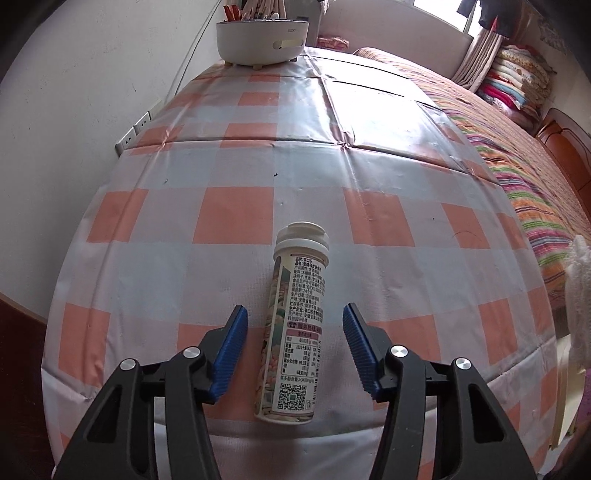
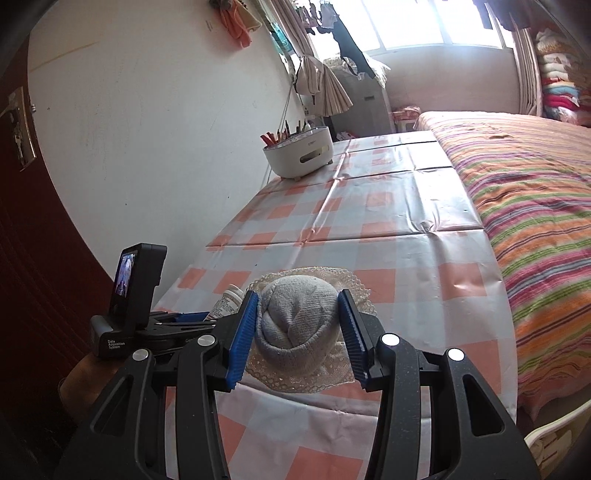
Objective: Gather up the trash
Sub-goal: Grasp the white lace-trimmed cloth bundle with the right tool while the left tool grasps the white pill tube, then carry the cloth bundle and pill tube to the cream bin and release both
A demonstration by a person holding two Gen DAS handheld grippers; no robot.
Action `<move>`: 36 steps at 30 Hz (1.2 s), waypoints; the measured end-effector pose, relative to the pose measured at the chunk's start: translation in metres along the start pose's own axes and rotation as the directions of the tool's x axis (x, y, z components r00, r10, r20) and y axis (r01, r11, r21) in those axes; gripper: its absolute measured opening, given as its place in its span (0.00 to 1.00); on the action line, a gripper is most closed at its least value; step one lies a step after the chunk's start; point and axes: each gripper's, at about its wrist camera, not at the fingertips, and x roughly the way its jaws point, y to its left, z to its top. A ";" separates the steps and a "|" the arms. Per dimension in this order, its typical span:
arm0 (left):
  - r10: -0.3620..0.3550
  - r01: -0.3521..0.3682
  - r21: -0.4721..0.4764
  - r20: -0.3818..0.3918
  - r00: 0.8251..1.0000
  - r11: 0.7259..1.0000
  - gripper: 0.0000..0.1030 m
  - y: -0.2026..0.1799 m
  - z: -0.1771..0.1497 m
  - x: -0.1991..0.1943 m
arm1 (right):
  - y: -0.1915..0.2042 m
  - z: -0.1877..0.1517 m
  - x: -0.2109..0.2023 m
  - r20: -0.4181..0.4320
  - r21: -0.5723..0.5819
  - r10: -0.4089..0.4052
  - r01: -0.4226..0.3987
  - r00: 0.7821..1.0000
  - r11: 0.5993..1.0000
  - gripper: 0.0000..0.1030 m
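1. A slim cylindrical bottle with a white cap and a printed paper label (image 1: 293, 325) was seen lying on its side near the front edge of the surface covered by an orange-and-white checked plastic cloth (image 1: 155, 218), cap pointing away from the camera.
2. The bottle was judged to be light, rigid and smooth, likely to roll sideways if nudged; a hold across the middle of the labelled body was judged the soundest.
3. The left gripper (image 1: 293, 314) was held with its 2 blue ribbed jaws spread wide on either side of the bottle, a clear gap being left on each side and nothing being gripped.
4. A soft grey knitted hat with a cream lace brim (image 2: 297, 325) was seen between the jaws of the right gripper (image 2: 297, 301), just beside the bottle.
5. The hat was judged to be light, limp and compressible, best pinched across the crown.
6. The right jaws were seen pressed against both sides of the crown, so a grip on the hat was judged to be in place.
7. A white round organiser tub holding pens (image 1: 262, 35) was seen well apart at the far end.
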 end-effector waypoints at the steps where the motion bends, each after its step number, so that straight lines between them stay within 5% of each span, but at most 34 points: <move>1: 0.011 -0.011 -0.001 0.005 1.000 1.000 0.41 0.000 0.000 0.000 | -0.003 0.000 -0.004 0.009 0.006 -0.005 0.005 1.000 1.000 0.42; 4: 0.039 -0.039 0.003 0.022 0.999 0.999 0.29 0.000 0.001 0.000 | -0.009 0.000 -0.013 0.027 0.020 -0.013 0.012 1.000 1.000 0.42; 20: -0.123 0.115 0.078 0.098 0.988 0.990 0.28 -0.045 -0.018 -0.032 | -0.045 -0.011 -0.043 0.077 0.065 -0.096 0.091 0.992 0.994 0.42; 28: -0.252 0.236 0.157 0.095 0.963 0.959 0.28 -0.088 -0.038 -0.057 | -0.068 -0.027 -0.076 0.107 0.098 -0.167 0.156 0.980 0.983 0.42; 36: -0.381 0.353 0.266 0.059 0.923 0.897 0.28 -0.149 -0.064 -0.079 | -0.095 -0.057 -0.109 0.117 0.153 -0.251 0.233 0.961 0.960 0.42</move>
